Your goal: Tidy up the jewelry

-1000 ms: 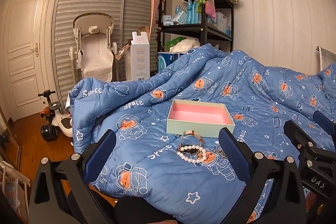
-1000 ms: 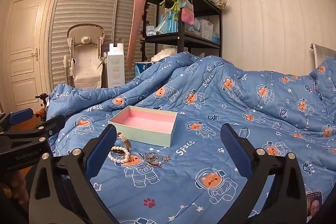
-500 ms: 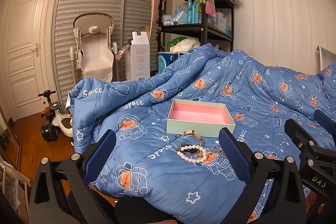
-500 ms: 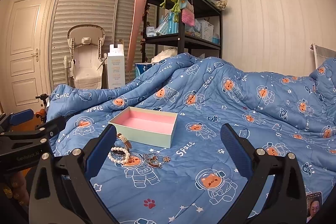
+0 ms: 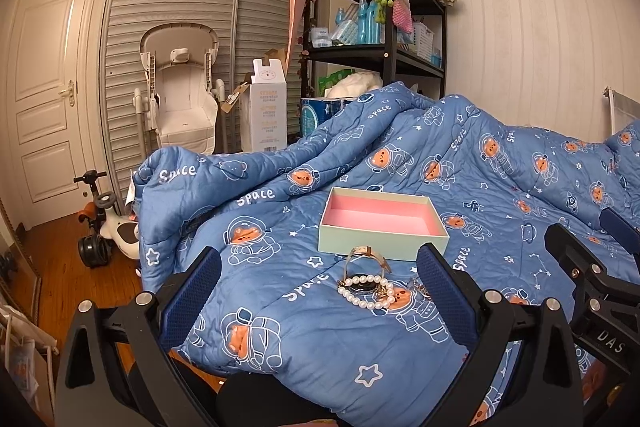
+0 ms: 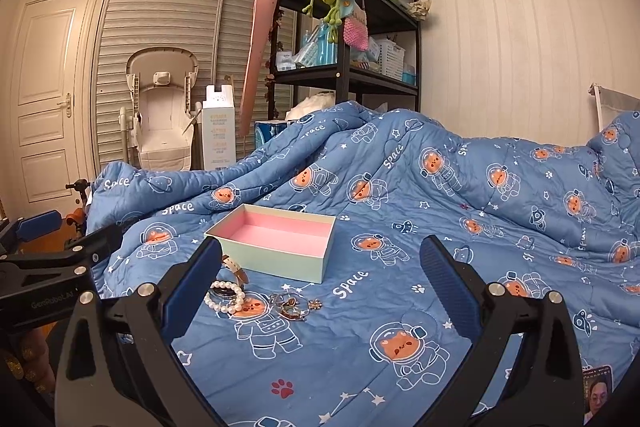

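An open mint box with a pink inside lies on the blue space-print quilt. Just in front of it lie a pearl bracelet, a watch with a tan strap and a small heap of gold jewelry. My left gripper is open and empty, held short of the pearls. My right gripper is open and empty, with the jewelry between and beyond its fingers. Each gripper shows at the edge of the other's view.
The quilt covers the bed in folds and rises behind the box. A black shelf unit with hanging knitted bags stands behind. A high chair, a white carton and a ride-on toy stand on the wood floor at left.
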`<action>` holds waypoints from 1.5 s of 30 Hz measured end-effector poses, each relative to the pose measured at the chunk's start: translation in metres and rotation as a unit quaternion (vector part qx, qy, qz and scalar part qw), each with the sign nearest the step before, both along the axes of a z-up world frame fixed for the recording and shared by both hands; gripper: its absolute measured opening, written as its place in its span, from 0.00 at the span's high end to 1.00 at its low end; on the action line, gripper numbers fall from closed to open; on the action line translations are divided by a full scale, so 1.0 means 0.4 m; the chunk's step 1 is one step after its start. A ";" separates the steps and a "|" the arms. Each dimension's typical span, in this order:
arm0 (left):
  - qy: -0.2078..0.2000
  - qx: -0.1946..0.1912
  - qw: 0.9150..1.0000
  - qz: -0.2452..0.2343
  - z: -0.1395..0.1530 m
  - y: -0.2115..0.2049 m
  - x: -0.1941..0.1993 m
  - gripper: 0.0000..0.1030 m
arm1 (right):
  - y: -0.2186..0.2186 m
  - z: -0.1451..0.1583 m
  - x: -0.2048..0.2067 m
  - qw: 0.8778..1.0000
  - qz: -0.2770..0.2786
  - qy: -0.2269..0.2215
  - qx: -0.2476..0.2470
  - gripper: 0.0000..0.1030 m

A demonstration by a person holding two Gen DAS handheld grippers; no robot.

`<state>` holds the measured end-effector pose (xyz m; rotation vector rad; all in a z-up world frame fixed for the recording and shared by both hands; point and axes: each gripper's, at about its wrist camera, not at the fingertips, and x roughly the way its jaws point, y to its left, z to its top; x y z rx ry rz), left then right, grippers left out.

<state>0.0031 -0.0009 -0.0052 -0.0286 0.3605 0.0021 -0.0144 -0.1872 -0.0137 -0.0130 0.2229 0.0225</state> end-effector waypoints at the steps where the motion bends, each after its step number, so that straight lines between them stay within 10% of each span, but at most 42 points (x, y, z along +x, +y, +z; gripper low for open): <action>1: 0.000 -0.001 1.000 -0.001 0.000 0.000 0.000 0.07 | -0.001 0.000 0.002 1.000 0.000 0.000 0.000 0.05; 45: 0.002 -0.002 1.000 0.000 -0.012 0.004 0.002 0.07 | -0.002 -0.001 0.006 1.000 -0.003 0.007 -0.003 0.05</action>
